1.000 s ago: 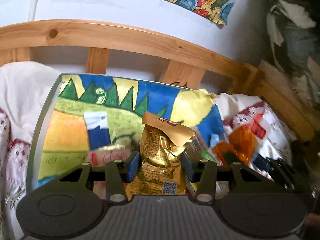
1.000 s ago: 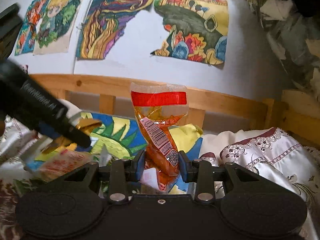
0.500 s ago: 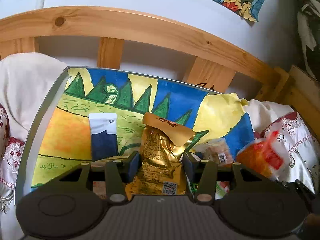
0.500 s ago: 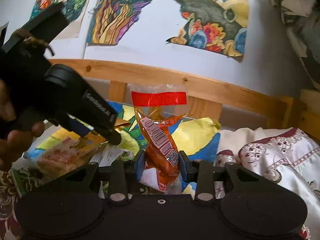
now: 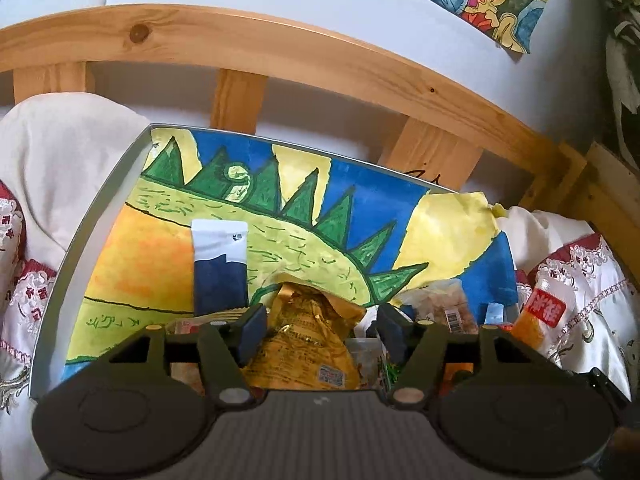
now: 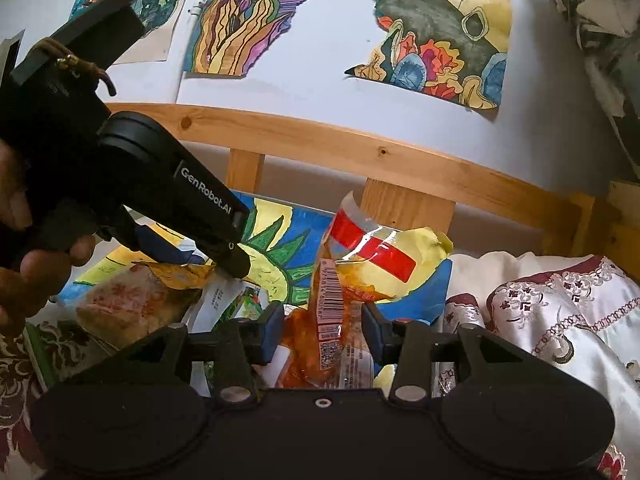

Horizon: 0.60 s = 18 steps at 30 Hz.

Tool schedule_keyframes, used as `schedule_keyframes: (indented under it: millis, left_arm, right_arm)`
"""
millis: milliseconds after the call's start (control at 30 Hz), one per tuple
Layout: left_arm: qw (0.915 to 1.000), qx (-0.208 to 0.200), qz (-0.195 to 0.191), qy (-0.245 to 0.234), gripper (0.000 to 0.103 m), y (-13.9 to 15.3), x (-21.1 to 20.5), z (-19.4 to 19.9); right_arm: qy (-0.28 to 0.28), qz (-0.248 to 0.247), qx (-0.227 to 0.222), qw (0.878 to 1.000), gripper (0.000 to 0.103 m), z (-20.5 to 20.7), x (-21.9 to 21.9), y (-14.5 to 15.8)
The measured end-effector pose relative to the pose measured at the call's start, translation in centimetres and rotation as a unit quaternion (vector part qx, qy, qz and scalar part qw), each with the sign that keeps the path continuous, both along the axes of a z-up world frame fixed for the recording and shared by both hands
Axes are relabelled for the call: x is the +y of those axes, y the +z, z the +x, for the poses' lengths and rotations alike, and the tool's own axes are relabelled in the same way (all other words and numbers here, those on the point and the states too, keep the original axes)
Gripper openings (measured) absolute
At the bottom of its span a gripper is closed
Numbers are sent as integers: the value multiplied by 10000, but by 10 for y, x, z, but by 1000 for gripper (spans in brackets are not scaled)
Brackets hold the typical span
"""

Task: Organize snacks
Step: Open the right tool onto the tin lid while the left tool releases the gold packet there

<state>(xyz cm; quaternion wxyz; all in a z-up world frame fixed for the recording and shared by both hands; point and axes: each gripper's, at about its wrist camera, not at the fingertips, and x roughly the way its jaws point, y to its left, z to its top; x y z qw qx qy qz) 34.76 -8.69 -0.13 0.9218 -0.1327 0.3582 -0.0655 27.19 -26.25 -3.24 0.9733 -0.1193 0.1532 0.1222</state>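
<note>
Left wrist view, left gripper [image 5: 320, 330] opening, gold snack packet [image 5: 308, 340] loose between its jaws on painted tray [image 5: 100, 216], right gripper [image 6: 323, 330] opening around tilting orange snack packet [image 6: 340, 304].

- My left tongs' camera looks forward and down, close over the grey-rimmed tray lined with a painted landscape sheet [image 5: 132, 184].
- My right tongs' camera faces the pale wooden slatted headboard [image 6: 360, 152], nearer level.
- Both share tray and headboard.
</note>
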Motion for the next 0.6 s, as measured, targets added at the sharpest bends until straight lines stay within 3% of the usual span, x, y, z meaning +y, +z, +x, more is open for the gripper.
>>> schedule_keyframes:
  millis: [300, 600]
  left_arm:
    - [9998, -141, -72, 87, 84, 3, 5, -9]
    - [9989, -348, -180, 272, 93, 14, 18, -27]
  right_arm:
    - [-42, 178, 15, 9998, 67, -1, -2, 2]
    - [-62, 464, -129, 9988, 83, -13, -5, 16]
